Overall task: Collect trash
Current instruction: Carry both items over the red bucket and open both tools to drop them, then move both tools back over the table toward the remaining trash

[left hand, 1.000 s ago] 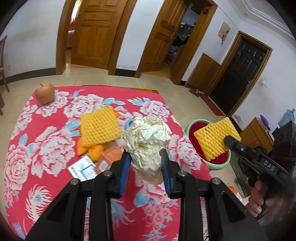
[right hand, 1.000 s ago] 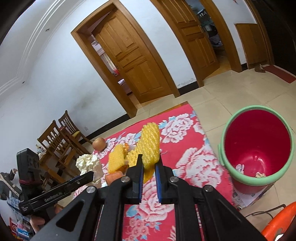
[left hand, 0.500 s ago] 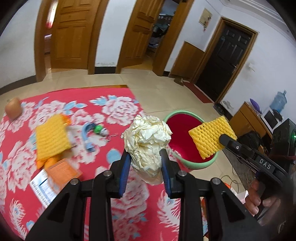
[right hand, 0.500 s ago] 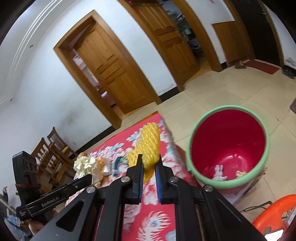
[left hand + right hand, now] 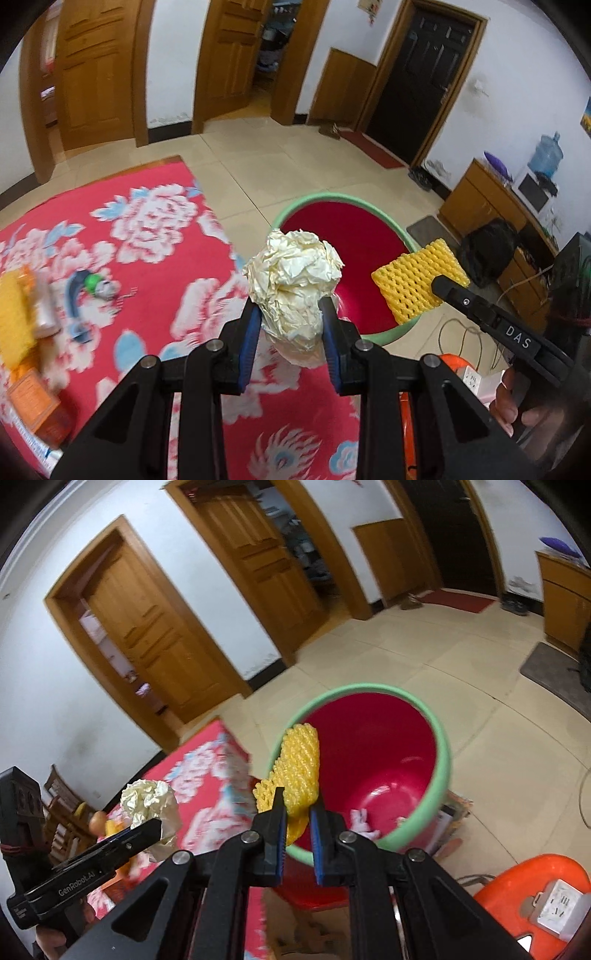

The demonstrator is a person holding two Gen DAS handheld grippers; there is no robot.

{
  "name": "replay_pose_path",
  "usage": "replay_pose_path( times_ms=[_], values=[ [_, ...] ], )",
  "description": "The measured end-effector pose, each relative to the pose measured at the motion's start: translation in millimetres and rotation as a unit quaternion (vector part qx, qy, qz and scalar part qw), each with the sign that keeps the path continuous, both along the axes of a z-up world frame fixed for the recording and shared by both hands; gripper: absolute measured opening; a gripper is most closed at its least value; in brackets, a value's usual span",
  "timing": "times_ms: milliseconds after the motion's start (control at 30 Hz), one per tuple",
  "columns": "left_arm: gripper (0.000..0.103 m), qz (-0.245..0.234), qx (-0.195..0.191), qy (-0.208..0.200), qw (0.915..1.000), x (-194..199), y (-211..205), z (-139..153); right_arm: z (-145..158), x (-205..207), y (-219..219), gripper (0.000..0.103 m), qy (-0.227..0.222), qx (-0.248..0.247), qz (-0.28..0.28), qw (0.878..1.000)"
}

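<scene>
My left gripper (image 5: 290,314) is shut on a crumpled cream paper ball (image 5: 293,280) and holds it in the air at the table's right edge, beside the red bin with a green rim (image 5: 314,201). My right gripper (image 5: 297,808) is shut on a yellow foam fruit net (image 5: 297,764) and holds it over the near rim of the bin (image 5: 441,753). The net also shows in the left wrist view (image 5: 415,282), and the paper ball in the right wrist view (image 5: 147,797). A few white scraps (image 5: 360,821) lie in the bin's bottom.
The table has a red floral cloth (image 5: 140,229). On it lie a yellow net (image 5: 13,317), an orange packet (image 5: 33,400) and a blue-green object (image 5: 83,291). An apple (image 5: 96,821) sits far off. An orange stool (image 5: 532,893) with a power strip stands by the bin.
Both grippers have swung right, from over the table toward the bin. The net now hangs over the bin's rim and the paper ball is at the table's edge.
</scene>
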State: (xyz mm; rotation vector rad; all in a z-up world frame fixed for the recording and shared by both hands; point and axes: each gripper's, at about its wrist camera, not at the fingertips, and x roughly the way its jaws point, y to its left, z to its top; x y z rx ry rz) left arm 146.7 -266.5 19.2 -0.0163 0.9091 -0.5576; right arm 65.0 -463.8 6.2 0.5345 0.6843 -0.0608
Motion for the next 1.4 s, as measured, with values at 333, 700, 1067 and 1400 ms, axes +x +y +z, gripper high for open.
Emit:
replay_pose_path(
  times_ms=[333, 700, 1067, 1400],
  values=[
    [0.035, -0.031, 0.03, 0.028, 0.9987, 30, -55, -37, -31, 10, -45, 0.017, 0.039, 0.002, -0.057, 0.998],
    [0.056, -0.01, 0.036, 0.023, 0.9991, 37, -59, -40, -28, 5, -62, 0.039, 0.031, 0.0, -0.071, 0.997],
    [0.056, 0.003, 0.023, 0.007, 0.9997, 25, -38, -15, -10, -9, -50, 0.048, 0.01, 0.016, -0.056, 0.998],
    [0.061, 0.024, 0.013, -0.011, 0.9996, -6, 4, 13, 17, -34, -10, 0.059, -0.01, 0.015, -0.027, 0.999]
  ],
)
